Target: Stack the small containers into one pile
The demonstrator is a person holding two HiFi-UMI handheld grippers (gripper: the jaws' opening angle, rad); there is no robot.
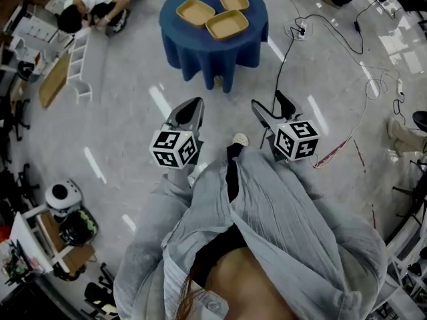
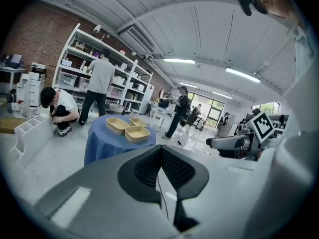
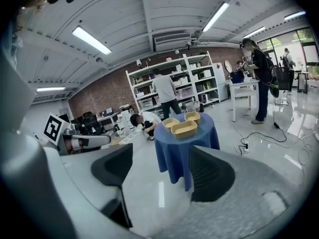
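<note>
Small containers (image 1: 227,24) sit side by side, unstacked, on the table (image 1: 200,49), well apart from both grippers. Left gripper (image 1: 193,107) fingers are clenched empty; right gripper (image 1: 269,107) fingers are released, presumably readied for grasping.

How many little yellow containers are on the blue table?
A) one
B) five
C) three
C: three tan containers lie side by side on the blue-draped round table, none stacked yet.
</note>
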